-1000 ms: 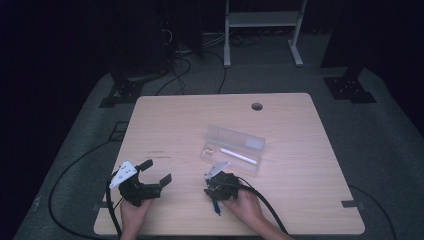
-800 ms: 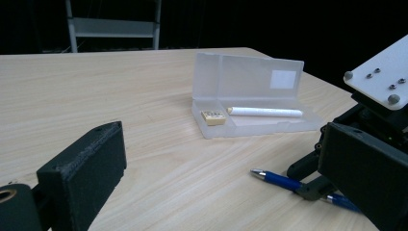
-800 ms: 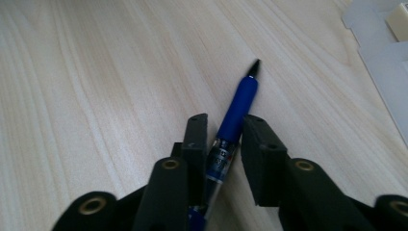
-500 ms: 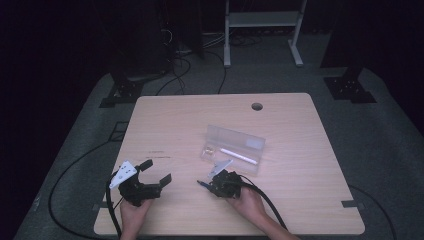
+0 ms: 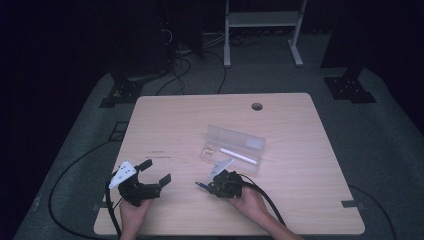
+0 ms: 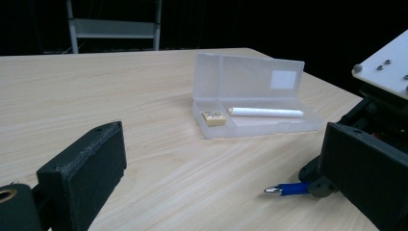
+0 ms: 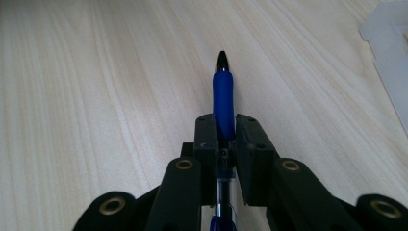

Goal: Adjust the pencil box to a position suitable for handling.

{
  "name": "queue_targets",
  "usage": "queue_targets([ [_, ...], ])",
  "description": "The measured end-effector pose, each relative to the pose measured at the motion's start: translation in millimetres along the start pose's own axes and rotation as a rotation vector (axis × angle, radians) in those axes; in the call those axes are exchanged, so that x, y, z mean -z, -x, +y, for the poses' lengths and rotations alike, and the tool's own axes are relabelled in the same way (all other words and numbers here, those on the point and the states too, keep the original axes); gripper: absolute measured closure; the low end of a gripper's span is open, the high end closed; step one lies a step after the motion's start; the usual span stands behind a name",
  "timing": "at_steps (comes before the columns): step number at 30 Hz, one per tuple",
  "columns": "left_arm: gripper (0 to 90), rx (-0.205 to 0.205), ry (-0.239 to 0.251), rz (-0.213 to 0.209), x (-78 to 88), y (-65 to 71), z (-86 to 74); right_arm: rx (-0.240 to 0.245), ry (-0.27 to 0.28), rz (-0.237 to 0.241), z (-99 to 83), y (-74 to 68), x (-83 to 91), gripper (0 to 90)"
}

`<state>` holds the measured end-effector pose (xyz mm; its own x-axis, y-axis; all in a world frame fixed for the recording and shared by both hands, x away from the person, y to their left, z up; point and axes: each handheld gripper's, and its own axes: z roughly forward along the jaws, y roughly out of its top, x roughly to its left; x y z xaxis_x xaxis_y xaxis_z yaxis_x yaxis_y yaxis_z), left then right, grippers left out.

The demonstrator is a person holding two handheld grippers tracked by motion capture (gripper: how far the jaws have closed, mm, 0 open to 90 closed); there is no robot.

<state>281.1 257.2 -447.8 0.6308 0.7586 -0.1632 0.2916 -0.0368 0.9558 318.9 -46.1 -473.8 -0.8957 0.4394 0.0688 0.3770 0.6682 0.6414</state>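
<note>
High view: right gripper point(image 5: 207, 185) low at near-centre of bench point(image 5: 165, 120), jaws clamped on blue pen point(image 5: 201, 184), tip pointing left. Pen's off in the gripper, not in the clear case point(image 5: 235, 149), which sits open just beyond w/ lid up; a white stick point(image 5: 241, 155) and small gold block point(image 5: 207, 150) lie inside. Judging pick as done; placing pen into case looks left to do. Left gripper point(image 5: 156, 172) near-left, well apart from case, jaws spread, holding nothing; hand resting near the bench edge.

Left gripper view: own jaws wide apart at frame sides. Case point(image 6: 250, 96) ahead, gold block point(image 6: 213, 118) in its left compartment, white stick point(image 6: 265, 112) in the right one. Pen point(image 6: 288, 189) tip pokes out low right, just above bench.

Right gripper view: jaws squeezed on pen point(image 7: 223, 103) barrel, pen straight ahead along jaws, tip fwd. Case corner point(image 7: 392, 38) at far right.
</note>
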Motion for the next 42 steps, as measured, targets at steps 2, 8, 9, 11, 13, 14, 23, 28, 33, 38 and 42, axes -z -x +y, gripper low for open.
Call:
queue_targets([
  [2,1.7,0.0,-0.002,0.0,-0.2,-0.2,0.0,0.012,-0.001,-0.001,0.5,-0.1,2.2,79.3],
  [8,1.7,0.0,-0.003,-0.001,-1.0,0.2,-0.2,0.017,0.015,-0.003,3.3,2.9,11.3,79.3],
  [9,1.7,0.001,-0.003,-0.001,-1.0,0.1,-0.2,0.019,0.021,-0.004,3.7,4.0,13.1,79.3],
  [11,1.7,0.001,-0.001,-0.001,-0.9,0.2,-0.3,0.005,0.03,0.003,4.1,5.9,16.3,79.3],
  [13,1.7,0.0,-0.002,-0.001,-0.7,0.4,-0.1,0.005,0.029,0.001,4.2,7.9,19.0,79.3],
  [14,1.7,0.0,-0.002,-0.001,-0.9,0.4,-0.2,0.004,0.028,0.002,4.4,8.8,20.3,79.3],
  [23,1.7,-0.003,-0.006,-0.001,-1.1,-0.2,-0.3,0.001,0.054,-0.018,10.1,19.4,36.2,79.2],
  [28,1.7,0.0,-0.001,0.0,-0.7,-0.3,-0.1,0.014,0.058,-0.037,15.0,23.1,44.6,79.3],
  [33,1.7,-0.004,-0.001,0.001,-0.2,-0.2,0.2,0.023,0.062,-0.053,21.4,25.7,52.7,79.3],
  [38,1.7,-0.005,-0.001,0.001,0.0,-0.6,0.2,0.034,0.065,-0.067,26.8,28.0,57.8,79.3],
  [42,1.7,-0.004,0.0,0.003,0.2,-0.7,0.1,0.033,0.072,-0.071,31.1,33.3,62.1,79.2],
])
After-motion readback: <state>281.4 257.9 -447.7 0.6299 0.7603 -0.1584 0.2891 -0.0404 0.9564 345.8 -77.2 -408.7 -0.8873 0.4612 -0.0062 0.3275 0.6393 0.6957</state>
